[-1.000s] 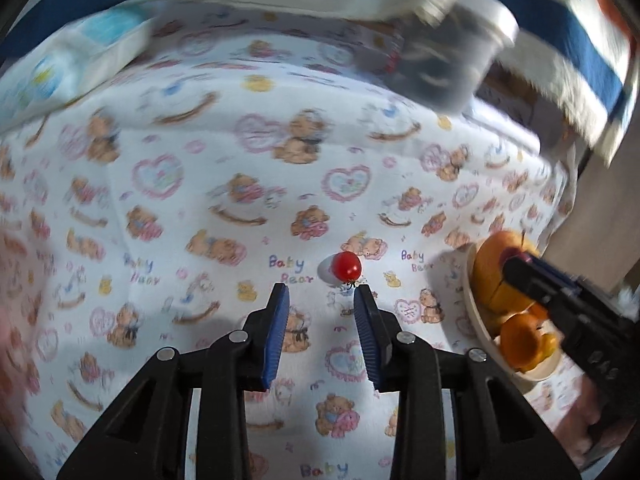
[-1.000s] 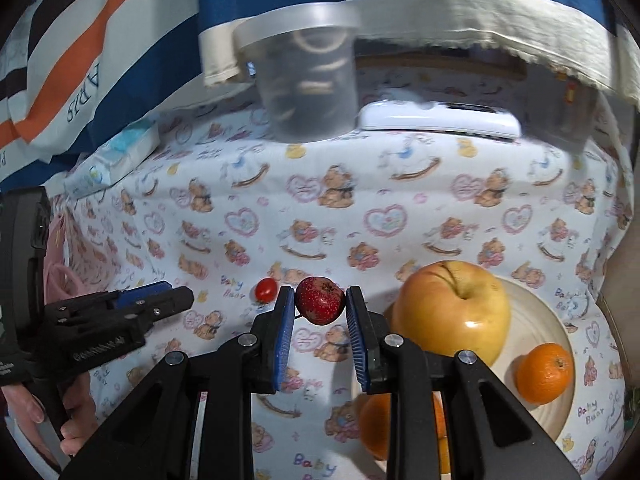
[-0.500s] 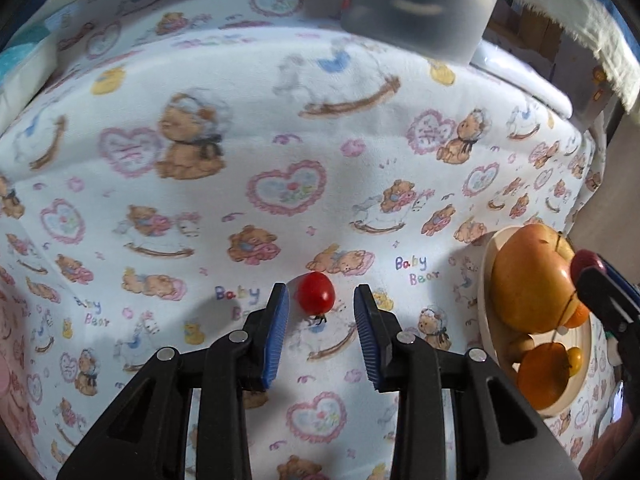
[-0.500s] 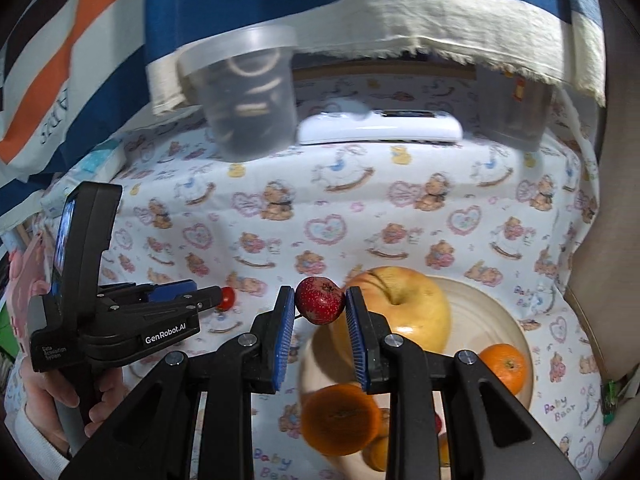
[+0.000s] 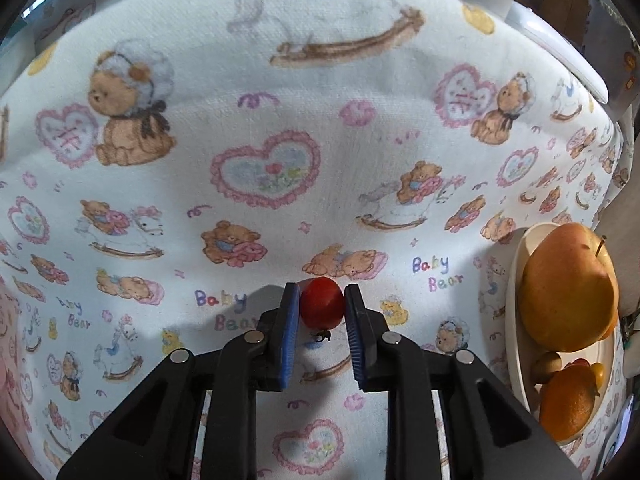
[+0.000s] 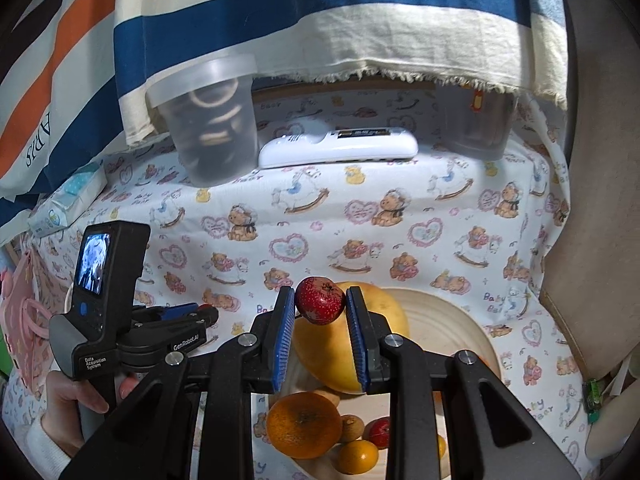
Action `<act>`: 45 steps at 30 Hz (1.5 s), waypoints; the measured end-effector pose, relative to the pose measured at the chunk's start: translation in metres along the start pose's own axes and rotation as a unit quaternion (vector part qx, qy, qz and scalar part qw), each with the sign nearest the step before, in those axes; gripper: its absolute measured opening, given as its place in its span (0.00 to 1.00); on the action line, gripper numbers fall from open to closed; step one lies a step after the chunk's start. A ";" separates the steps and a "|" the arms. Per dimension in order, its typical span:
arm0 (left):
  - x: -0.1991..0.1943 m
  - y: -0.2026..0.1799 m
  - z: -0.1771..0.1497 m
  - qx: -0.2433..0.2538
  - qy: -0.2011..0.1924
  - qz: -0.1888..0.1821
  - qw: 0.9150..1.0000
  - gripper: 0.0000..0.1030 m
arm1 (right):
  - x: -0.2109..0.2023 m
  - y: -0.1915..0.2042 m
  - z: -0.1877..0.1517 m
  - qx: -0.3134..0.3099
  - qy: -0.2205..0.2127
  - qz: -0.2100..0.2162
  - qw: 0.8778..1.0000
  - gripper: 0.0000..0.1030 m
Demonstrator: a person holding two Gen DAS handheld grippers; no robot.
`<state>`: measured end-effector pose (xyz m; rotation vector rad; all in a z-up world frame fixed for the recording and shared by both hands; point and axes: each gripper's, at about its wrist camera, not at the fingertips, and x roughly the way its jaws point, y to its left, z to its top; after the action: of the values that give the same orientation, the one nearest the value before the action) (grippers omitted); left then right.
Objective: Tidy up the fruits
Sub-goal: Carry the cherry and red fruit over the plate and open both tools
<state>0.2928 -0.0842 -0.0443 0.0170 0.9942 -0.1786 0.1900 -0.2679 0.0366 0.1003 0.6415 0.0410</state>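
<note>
My left gripper [image 5: 321, 308] is shut on a small red cherry tomato [image 5: 322, 307] right at the bear-print cloth [image 5: 264, 128]. My right gripper [image 6: 320, 306] is shut on a dark red speckled fruit [image 6: 320, 300] and holds it above the cream plate [image 6: 448, 320]. The plate holds a big yellow apple [image 6: 332, 356], an orange [image 6: 304, 424] and several small fruits. In the left wrist view the plate [image 5: 514, 344] is at the right with the apple [image 5: 568, 292] and an orange [image 5: 568, 404]. The left gripper body [image 6: 132, 320] shows at the left of the right wrist view.
At the back stand a clear plastic tub [image 6: 208, 120], a white remote-like device [image 6: 340, 146] and another clear container [image 6: 480, 124]. A tissue pack [image 6: 68, 200] lies at the far left. A striped blue and cream cloth [image 6: 320, 12] hangs behind.
My left gripper moved forward and down to the cherry tomato and closed on it. My right gripper carried the red fruit over the plate.
</note>
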 end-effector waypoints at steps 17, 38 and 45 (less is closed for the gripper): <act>-0.097 -0.049 -0.025 0.055 -0.057 -0.046 0.996 0.21 | -0.025 -0.031 0.013 0.046 0.025 -0.021 0.998 0.26; -0.054 -0.108 -0.023 0.082 -0.004 -0.064 0.995 0.21 | 0.034 -0.090 0.001 0.113 0.129 -0.066 0.983 0.26; -0.040 -0.114 -0.026 0.079 0.010 -0.069 0.994 0.21 | 0.057 -0.112 -0.009 0.151 0.165 -0.051 0.973 0.26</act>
<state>0.2321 -0.1883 -0.0171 0.0951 0.9998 -0.3834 0.2315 -0.3747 -0.0164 0.3595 0.9821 -0.1425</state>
